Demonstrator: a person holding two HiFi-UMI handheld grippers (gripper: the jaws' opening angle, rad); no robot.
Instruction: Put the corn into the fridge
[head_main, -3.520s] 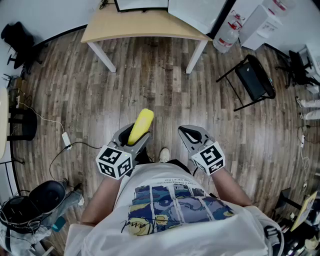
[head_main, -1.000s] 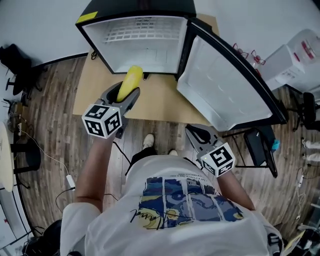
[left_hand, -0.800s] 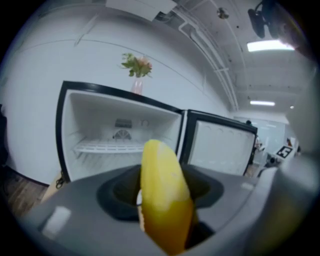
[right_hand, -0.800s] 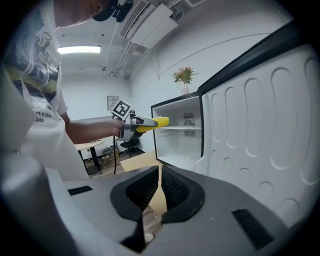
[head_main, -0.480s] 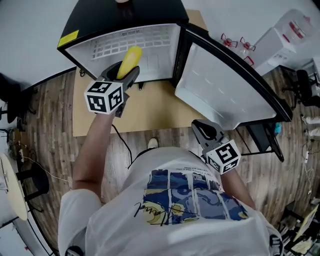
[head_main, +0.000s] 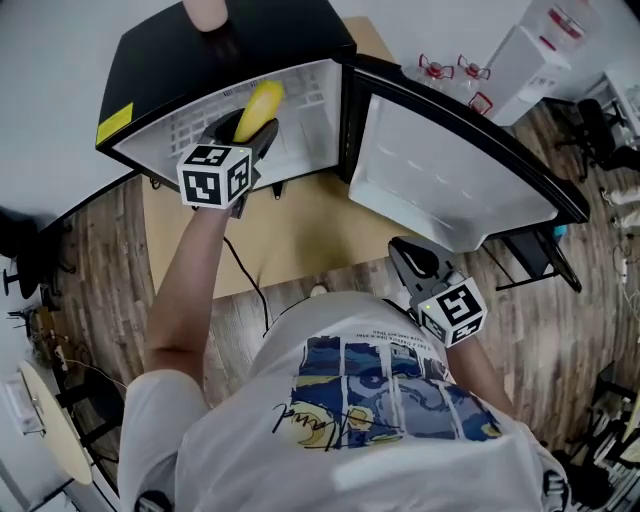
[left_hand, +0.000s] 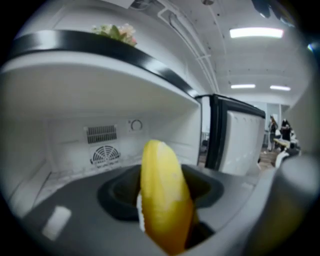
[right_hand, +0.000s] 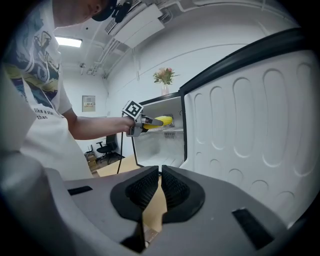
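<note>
Head view: black mini fridge (head_main: 170, 80) sits on a wooden table (head_main: 300, 225), door (head_main: 450, 170) swung open, white inside. Left gripper (head_main: 243, 133) clamps the yellow corn (head_main: 258, 108), poked into the fridge opening. Right gripper (head_main: 410, 262) is closed on nothing, near the door. Yellow label (head_main: 115, 123) on the fridge top is unreadable.

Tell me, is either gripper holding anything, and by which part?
The left gripper holds the corn by its near end, its tip toward the open fridge. The right gripper is shut on nothing.
</note>
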